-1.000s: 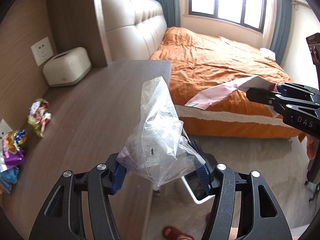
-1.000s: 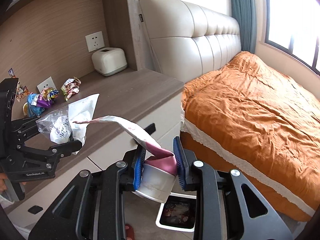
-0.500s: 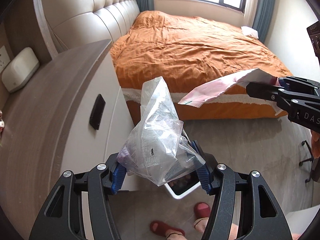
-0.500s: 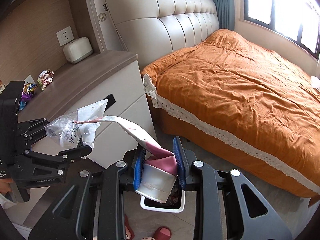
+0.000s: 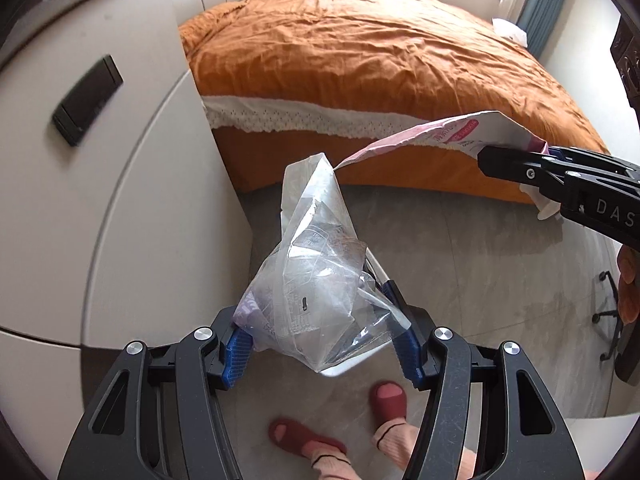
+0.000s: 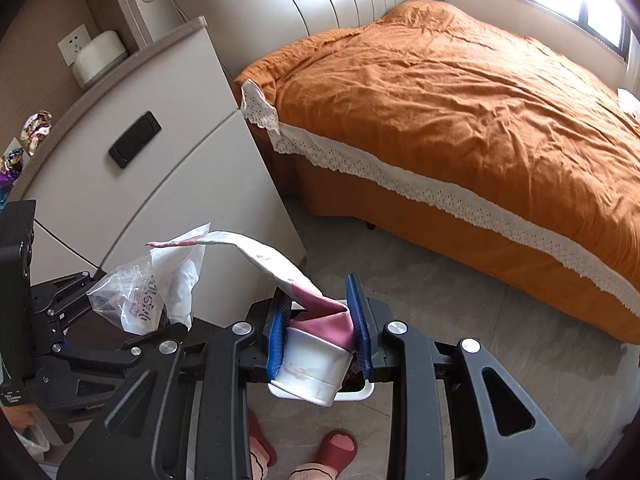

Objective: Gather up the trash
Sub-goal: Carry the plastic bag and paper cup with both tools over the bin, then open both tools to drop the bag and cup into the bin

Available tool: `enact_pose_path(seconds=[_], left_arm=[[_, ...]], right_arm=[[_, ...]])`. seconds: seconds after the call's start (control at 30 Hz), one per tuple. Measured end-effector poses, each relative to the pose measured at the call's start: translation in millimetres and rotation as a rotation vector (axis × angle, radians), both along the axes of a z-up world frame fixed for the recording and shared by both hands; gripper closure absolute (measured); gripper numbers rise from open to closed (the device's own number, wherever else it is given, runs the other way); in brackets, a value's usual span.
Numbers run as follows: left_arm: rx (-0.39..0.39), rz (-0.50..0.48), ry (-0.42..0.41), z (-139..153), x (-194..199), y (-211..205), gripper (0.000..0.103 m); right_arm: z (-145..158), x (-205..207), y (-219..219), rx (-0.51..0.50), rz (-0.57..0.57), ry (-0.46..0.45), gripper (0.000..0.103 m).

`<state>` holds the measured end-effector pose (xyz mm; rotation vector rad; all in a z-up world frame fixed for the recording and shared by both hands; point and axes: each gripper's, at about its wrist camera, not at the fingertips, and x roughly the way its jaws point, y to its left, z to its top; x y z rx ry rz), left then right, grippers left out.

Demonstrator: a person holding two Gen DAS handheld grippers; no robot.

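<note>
The right gripper clamps a white cup with its pink peeled lid; the left gripper pinches a clear plastic bag. The white bin sits directly beneath both, at bottom centre, closer under the right one.

Left wrist view: looks steeply down from above the floor, cabinet front close at left. Right wrist view: similar height, tilted down, facing the bed. Shared: bed, cabinet, floor, red slippers. Each camera sees the other gripper.
</note>
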<state>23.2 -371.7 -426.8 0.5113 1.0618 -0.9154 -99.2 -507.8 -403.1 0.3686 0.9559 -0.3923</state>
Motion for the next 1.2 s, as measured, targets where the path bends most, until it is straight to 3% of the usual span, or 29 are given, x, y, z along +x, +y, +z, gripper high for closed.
enact_pose_path(seconds=[0.23, 0.5, 0.57, 0.6, 0.63, 0.67, 0.73, 0.93, 1.2], left_arm=[[0.064, 0.084, 0.058, -93, 17, -9, 0.044], [0.108, 0.051, 0.1, -169, 11, -29, 0.044], [0.11, 0.048, 0.141, -188, 13, -30, 0.035], [0.099, 0.04, 0.181, -197, 13, -30, 0.027], [0.092, 0.036, 0.208, -208, 14, -27, 0.006], [0.093, 0.031, 0.212, -215, 13, -27, 0.005], [0.111, -0.004, 0.208, -231, 8, -29, 0.005], [0.118, -0.019, 0.207, -253, 8, -25, 0.005], [0.108, 0.008, 0.199, -230, 14, -22, 0.005]], right_arm=[[-92, 9, -20, 0.058, -0.131, 0.054, 0.073], [-173, 23, -16, 0.131, -0.163, 0.076, 0.073], [-192, 25, -15, 0.157, -0.157, 0.077, 0.072], [-201, 27, -14, 0.18, -0.143, 0.073, 0.054], [-209, 27, -14, 0.19, -0.132, 0.071, 0.011], [-215, 25, -12, 0.17, -0.132, 0.057, 0.004], [-227, 28, -8, 0.162, -0.094, 0.076, 0.005], [-255, 29, -6, 0.151, -0.066, 0.147, 0.005], [-232, 37, -3, 0.133, -0.053, 0.156, 0.005]])
